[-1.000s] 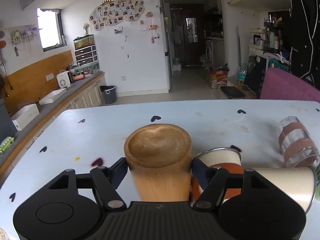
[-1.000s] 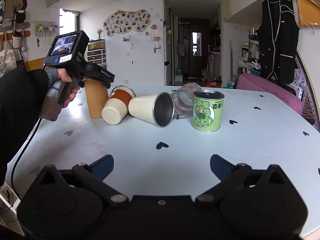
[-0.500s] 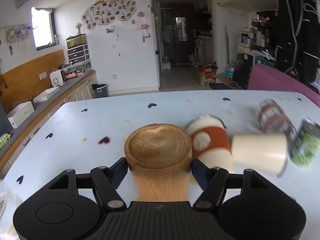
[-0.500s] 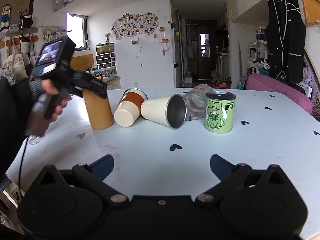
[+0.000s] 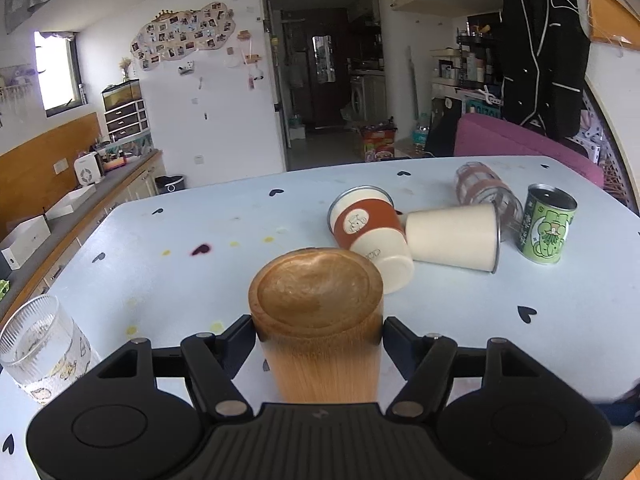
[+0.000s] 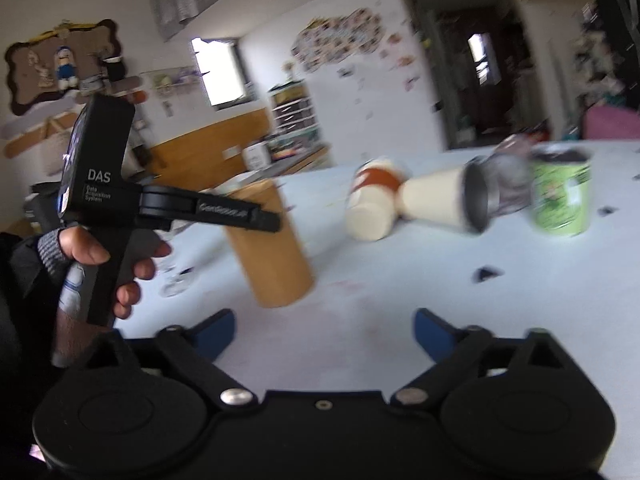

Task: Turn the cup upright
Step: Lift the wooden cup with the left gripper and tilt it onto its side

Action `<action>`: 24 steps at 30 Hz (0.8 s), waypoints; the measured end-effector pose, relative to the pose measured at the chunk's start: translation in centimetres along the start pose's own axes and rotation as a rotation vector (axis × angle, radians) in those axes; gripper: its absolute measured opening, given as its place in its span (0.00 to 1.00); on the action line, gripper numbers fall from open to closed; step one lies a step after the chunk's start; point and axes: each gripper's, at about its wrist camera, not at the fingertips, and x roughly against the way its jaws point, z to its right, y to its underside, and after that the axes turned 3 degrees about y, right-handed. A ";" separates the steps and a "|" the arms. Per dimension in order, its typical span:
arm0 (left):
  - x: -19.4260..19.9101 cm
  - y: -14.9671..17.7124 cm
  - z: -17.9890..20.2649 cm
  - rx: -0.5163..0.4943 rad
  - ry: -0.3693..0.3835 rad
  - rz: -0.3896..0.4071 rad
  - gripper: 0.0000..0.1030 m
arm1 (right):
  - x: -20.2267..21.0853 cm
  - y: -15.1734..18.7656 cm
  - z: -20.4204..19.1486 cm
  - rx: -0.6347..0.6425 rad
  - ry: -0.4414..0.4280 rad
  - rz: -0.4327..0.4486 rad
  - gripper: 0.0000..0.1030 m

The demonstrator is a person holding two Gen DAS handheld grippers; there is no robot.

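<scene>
At far left on the worktop (image 5: 168,280) a ribbed glass (image 5: 40,350) stands upright. Beside it, the left gripper (image 5: 318,330) clamps the wooden cup (image 5: 316,320), bottom up and tilted. Farther right lie two toppled cups, then a green can (image 5: 547,227). The right gripper (image 6: 324,332) is spread wide, holding nothing.

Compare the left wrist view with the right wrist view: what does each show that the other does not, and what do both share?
Only the left wrist view shows the wooden cup's upturned base and a ribbed glass. Only the right wrist view shows the left gripper from outside, the hand holding it, and the open right gripper. Both show the wooden cup held tilted, three toppled cups and the green can.
</scene>
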 end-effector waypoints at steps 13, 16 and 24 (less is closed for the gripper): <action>2.4 1.5 -0.9 0.028 0.082 0.013 0.68 | -10.4 -0.5 -2.9 -0.127 -0.221 -0.258 0.07; 3.4 2.2 -1.8 0.056 0.119 0.025 0.68 | -11.5 -0.2 -2.9 -0.185 -0.255 -0.263 0.06; 6.0 4.8 -3.6 0.074 0.156 0.053 0.67 | -12.6 -0.5 -1.6 -0.277 -0.187 -0.242 0.05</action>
